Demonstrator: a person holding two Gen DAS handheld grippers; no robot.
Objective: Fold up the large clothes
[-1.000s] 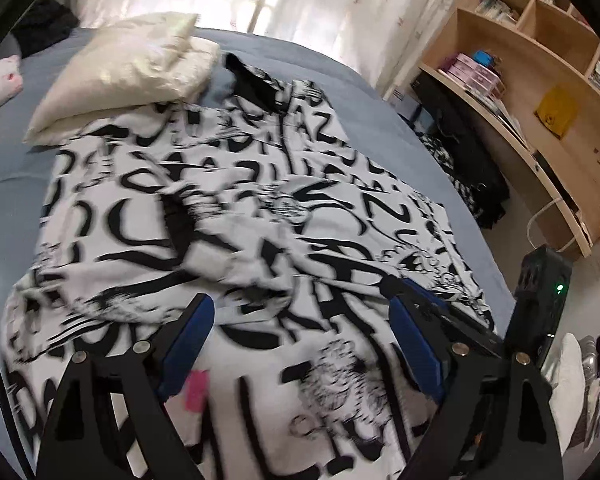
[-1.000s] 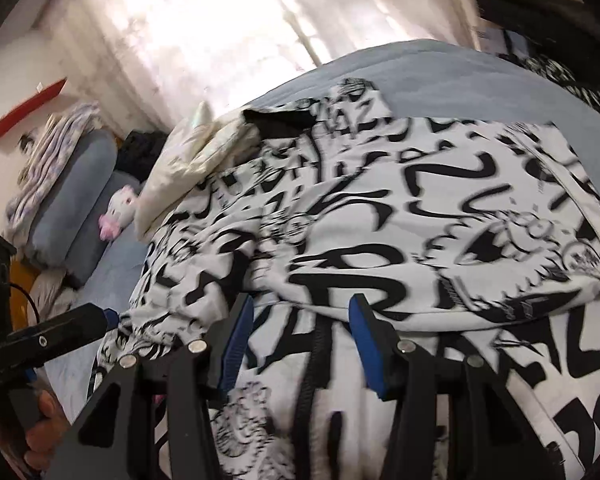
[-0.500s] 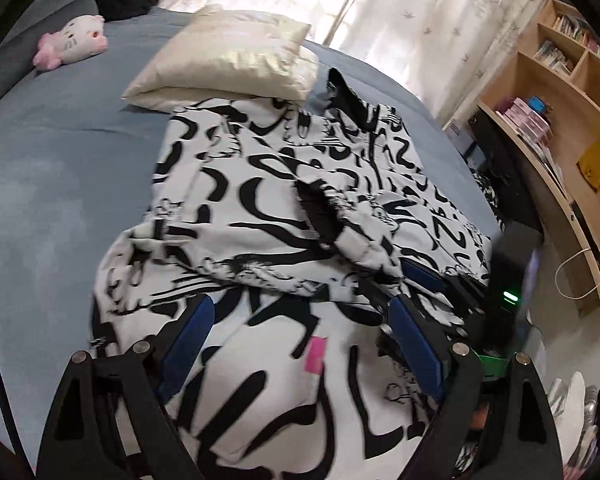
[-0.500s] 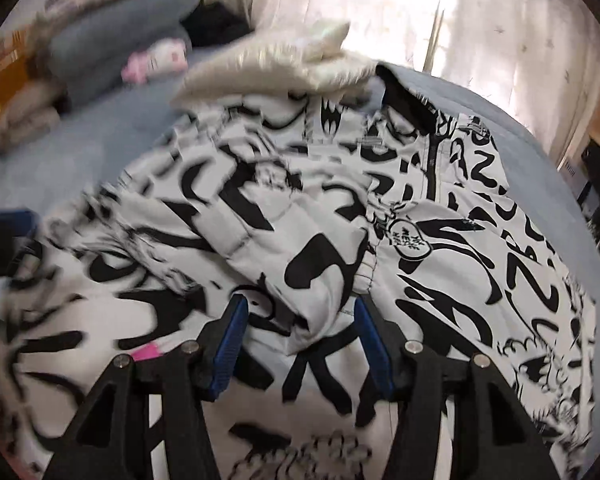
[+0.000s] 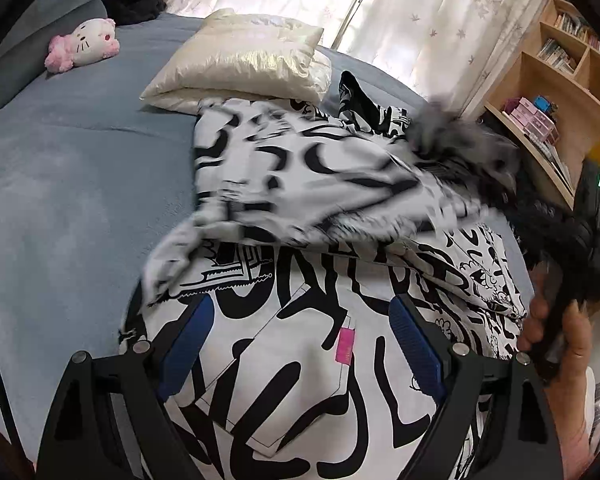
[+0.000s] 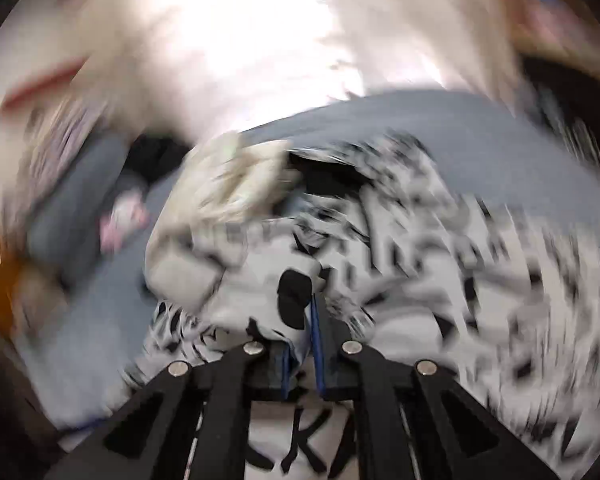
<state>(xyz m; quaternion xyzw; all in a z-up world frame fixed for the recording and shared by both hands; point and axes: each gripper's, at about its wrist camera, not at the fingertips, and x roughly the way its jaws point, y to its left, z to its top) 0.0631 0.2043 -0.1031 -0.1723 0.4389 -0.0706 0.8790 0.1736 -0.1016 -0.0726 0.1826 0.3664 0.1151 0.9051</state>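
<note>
A large white jacket with black graffiti print point(image 5: 300, 360) lies on a grey-blue bed point(image 5: 72, 184). My left gripper point(image 5: 300, 344) is open and hovers over the jacket's lower part, near a pink tag point(image 5: 345, 345). My right gripper point(image 6: 300, 344) is shut on a fold of the jacket point(image 6: 292, 292). In the left wrist view the right gripper point(image 5: 500, 184) shows blurred at the right, with a lifted part of the jacket point(image 5: 300, 176) trailing from it over the body. The right wrist view is heavily motion-blurred.
A cream pillow point(image 5: 240, 56) lies at the head of the jacket. A pink and white plush toy point(image 5: 84, 44) sits at the far left of the bed. Wooden shelves point(image 5: 560, 80) stand at the right. Curtains point(image 5: 400, 8) hang behind the bed.
My right gripper has shut on a fold of the jacket and is swinging it fast toward the right. My left gripper stays open and has shifted to view the bed more from the left.
</note>
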